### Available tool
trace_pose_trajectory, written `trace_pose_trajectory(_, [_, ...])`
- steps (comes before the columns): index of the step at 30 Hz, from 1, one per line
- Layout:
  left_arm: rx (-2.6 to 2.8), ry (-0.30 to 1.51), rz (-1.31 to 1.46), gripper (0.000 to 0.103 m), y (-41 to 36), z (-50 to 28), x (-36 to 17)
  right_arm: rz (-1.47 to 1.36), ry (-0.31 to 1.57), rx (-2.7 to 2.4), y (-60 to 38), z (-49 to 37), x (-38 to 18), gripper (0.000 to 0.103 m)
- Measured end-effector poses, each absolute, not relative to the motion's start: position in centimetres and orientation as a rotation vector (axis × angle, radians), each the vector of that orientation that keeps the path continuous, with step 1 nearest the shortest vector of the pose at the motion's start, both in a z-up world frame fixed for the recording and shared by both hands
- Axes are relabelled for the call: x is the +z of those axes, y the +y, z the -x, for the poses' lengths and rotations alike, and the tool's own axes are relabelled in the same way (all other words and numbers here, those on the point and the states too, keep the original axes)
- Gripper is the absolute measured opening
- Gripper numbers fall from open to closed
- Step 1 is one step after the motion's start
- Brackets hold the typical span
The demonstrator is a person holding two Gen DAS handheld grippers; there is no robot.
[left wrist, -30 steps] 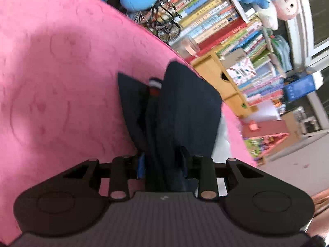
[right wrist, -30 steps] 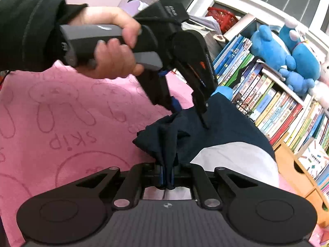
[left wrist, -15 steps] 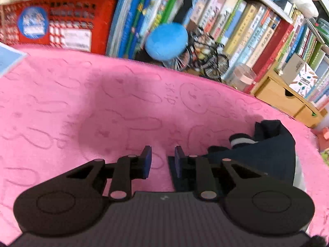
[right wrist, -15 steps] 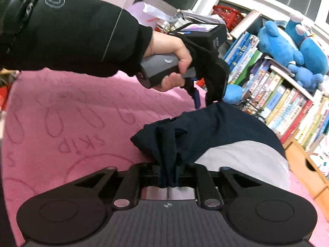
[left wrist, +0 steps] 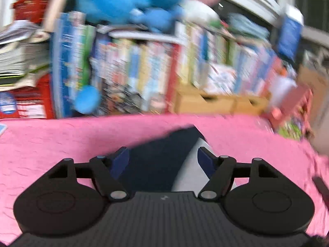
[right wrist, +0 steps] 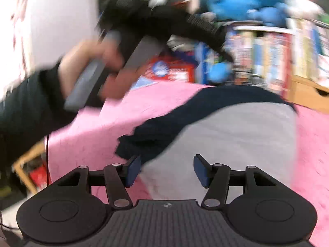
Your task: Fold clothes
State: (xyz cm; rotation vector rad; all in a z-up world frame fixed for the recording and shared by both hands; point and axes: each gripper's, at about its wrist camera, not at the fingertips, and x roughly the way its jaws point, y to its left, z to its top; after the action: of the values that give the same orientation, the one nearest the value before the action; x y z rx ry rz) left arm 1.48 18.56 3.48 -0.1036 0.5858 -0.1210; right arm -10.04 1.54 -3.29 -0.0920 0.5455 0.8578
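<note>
A folded garment, dark navy (left wrist: 156,162) with a light grey panel (right wrist: 236,135), lies on the pink blanket (left wrist: 61,140). My left gripper (left wrist: 163,161) hovers above it, jaws opening, nothing pressed between the blue pads. My right gripper (right wrist: 167,170) is also opening over the garment's near edge, and its pads touch no cloth. In the right wrist view a hand (right wrist: 86,65) in a dark sleeve holds the left gripper's body (right wrist: 156,20) up at the upper left. Both views are motion-blurred.
A bookshelf (left wrist: 185,61) packed with books runs behind the blanket, with blue plush toys (left wrist: 127,2) on top and wooden drawers (left wrist: 209,103) at its foot. A red basket (left wrist: 26,103) stands at the left. The blanket's left edge drops to the floor (right wrist: 30,173).
Both grippers let go of the navy cloth and opened wide. They rose and rolled level, drawing back from the garment, which now lies flat on the blanket.
</note>
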Motion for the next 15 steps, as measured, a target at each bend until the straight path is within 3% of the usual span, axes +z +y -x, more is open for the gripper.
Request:
trace_pose_trajectory(6, [-0.077,0.705,-0.103,0.076,14.2,-2.4,-2.5,-0.057,0.603,0.651,-4.6,8.3,-3.0,0.058])
trace_pose_trajectory(7, [-0.066,0.7,-0.144,0.078,14.0,-2.1,-3.3,-0.055,0.608,0.623,-5.0,8.0,-3.1,0.051])
trace_pose_trajectory(8, [-0.058,0.701,-0.172,0.083,14.0,-1.8,-3.8,-0.031,0.615,0.585,-5.1,7.6,-3.1,0.035])
trace_pose_trajectory(10, [-0.051,0.707,-0.206,0.086,14.0,-1.2,-4.4,0.009,0.632,0.521,-5.0,6.8,-3.2,0.024])
trace_pose_trajectory(15, [-0.044,0.68,-0.186,0.097,14.9,-0.1,-5.1,-0.066,0.696,0.477,-5.2,3.5,-4.0,0.025])
